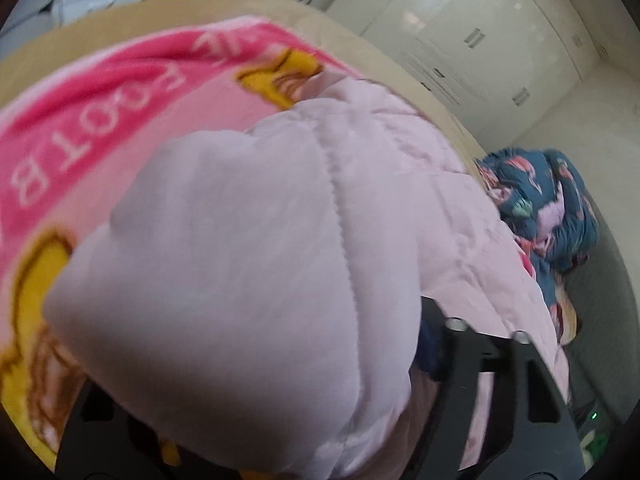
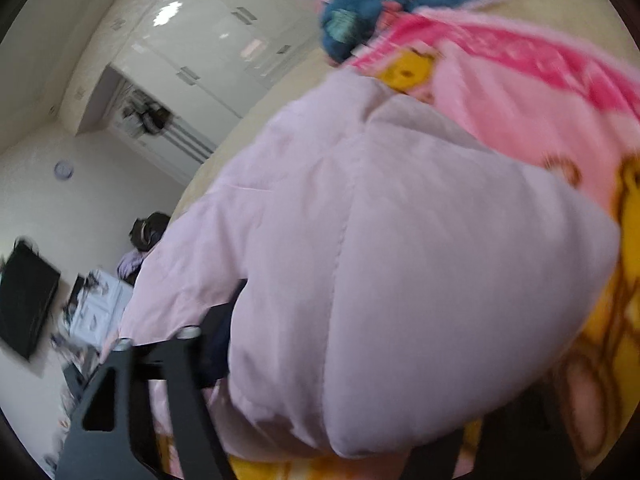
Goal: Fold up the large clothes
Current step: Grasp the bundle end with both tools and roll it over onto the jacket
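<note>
Now both grippers, the left gripper and the right gripper, pinch the puffy pink jacket filling the middle, over the pink blanket, so next they should lift together and fold.

Ahead and to the right in the left wrist view stands a glossy white wardrobe with small bar handles, light glinting on its doors. A pale wall adjoins it. In the right wrist view, off to the left, a dark flat screen hangs on a white wall, with a small round fitting above it.
</note>
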`<state>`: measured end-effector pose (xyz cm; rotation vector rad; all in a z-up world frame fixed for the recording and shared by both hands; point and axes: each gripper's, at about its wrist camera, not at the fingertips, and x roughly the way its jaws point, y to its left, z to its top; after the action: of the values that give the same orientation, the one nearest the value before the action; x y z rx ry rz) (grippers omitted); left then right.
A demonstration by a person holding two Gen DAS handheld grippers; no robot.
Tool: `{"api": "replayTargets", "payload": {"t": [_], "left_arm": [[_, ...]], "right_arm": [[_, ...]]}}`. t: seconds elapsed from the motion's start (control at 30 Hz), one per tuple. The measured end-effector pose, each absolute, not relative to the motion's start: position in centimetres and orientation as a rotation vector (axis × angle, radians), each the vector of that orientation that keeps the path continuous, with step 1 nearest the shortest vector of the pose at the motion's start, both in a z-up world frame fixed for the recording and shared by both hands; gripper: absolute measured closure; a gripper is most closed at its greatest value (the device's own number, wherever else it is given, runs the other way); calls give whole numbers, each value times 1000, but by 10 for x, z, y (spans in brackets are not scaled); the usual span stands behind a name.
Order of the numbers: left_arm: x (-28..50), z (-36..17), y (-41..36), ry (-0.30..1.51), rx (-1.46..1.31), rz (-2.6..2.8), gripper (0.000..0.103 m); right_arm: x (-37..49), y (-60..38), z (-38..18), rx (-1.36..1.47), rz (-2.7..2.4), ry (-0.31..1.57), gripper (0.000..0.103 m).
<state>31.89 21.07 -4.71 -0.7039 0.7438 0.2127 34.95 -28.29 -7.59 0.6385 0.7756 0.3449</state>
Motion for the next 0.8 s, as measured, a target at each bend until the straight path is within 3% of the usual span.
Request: {"api": "replayTargets", "payload": {"t": [0.07, 0.23, 0.53, 0.8], "left_arm": [[320, -39, 209, 736, -681, 204, 60], [317, -8, 195, 703, -567, 186, 71], [281, 57, 180, 606, -459, 136, 73], [230, 63, 172, 602, -431, 122, 73]], "right_arm": [[348, -280, -68, 587, 369, 757, 59], [337, -259, -34, 366, 390, 707, 70], [283, -223, 51, 86, 479, 506, 74], [228, -227, 69, 47, 510, 455, 75]]}}
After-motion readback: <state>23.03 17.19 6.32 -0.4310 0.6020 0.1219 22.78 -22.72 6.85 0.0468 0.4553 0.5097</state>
